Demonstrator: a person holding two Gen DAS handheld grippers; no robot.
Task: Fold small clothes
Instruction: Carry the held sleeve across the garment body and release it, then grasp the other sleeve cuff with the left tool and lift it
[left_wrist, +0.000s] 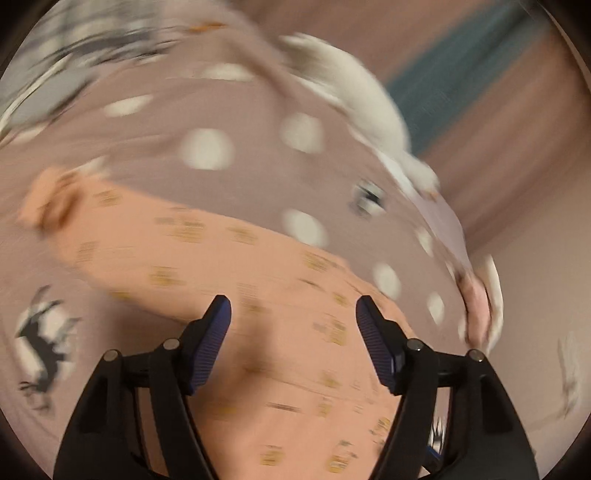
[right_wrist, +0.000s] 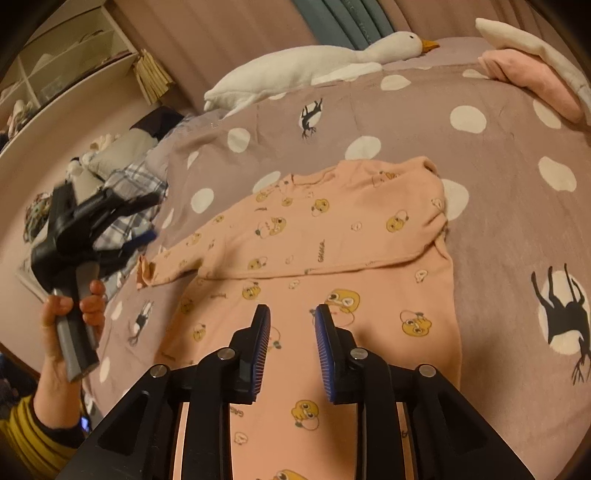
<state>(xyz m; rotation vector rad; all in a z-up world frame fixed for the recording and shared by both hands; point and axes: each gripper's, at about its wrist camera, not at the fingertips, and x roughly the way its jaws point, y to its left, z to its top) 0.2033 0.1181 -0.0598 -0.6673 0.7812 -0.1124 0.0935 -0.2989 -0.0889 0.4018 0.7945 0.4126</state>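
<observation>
Presently, on the bed (right_wrist: 498, 155), over a mauve bedspread with white dots: one small peach garment (right_wrist: 314, 240) printed with yellow cartoon faces, lying flat, one sleeve folded across its chest, the other sleeve stretched out toward the left claw. Left claw (right_wrist: 146, 236), held in a hand (right_wrist: 70, 325) with a striped yellow sleeve (right_wrist: 29, 432): fingers apart, nothing between them, held clear above the garment. Right claw (right_wrist: 291, 314): fingers slightly apart, empty, over the garment's lower part. White plush goose (right_wrist: 295, 70) along the far edge. Plaid cloth (right_wrist: 129, 192) heaped at the bed's left.
</observation>
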